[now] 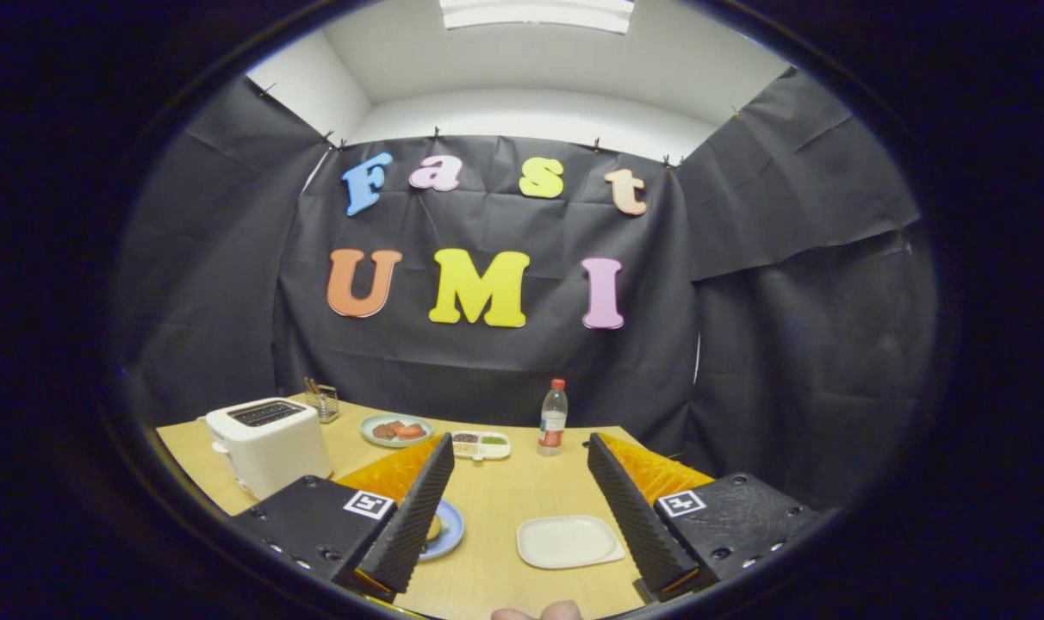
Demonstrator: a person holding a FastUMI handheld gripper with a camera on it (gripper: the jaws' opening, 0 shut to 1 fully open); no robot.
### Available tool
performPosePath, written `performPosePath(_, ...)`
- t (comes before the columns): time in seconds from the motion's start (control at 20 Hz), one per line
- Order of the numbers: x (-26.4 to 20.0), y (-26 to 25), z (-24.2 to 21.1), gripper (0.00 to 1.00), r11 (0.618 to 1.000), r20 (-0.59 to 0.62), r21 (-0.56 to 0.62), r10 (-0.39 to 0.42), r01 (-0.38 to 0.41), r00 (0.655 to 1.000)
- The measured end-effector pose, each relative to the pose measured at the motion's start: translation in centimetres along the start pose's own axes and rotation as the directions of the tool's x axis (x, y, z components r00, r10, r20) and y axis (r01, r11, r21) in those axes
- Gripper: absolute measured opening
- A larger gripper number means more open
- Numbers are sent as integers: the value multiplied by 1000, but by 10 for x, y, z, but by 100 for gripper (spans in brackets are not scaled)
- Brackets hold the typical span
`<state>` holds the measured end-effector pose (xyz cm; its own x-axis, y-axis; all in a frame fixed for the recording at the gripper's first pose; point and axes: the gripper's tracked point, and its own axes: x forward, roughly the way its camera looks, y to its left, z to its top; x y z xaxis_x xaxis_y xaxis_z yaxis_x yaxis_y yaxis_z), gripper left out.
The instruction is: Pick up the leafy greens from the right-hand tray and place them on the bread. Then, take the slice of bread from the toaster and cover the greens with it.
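Note:
My gripper [520,452] is held above the wooden table [487,577], open, with nothing between its wide-apart fingers. A white rectangular tray [569,541] lies below, between the fingers and close to the right one; its surface looks bare. A blue plate [450,530] pokes out from behind the left finger [414,508], with a pale edge of bread [434,527] on it; most of it is hidden. The white toaster [268,441] stands to the left of the left finger, its dark slots facing up; I cannot tell what is in them.
Beyond the fingers stand a green plate of reddish food [395,429], a small divided dish [481,443], a clear bottle with a red cap [553,418] and a wire holder [322,400]. A person's fingertip [535,613] shows at the near edge.

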<state>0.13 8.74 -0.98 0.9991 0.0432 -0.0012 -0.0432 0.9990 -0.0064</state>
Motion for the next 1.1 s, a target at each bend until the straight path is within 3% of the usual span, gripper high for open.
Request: performPosePath(1.1,-9,23,0,94,999,-10,17,47,-46,999)
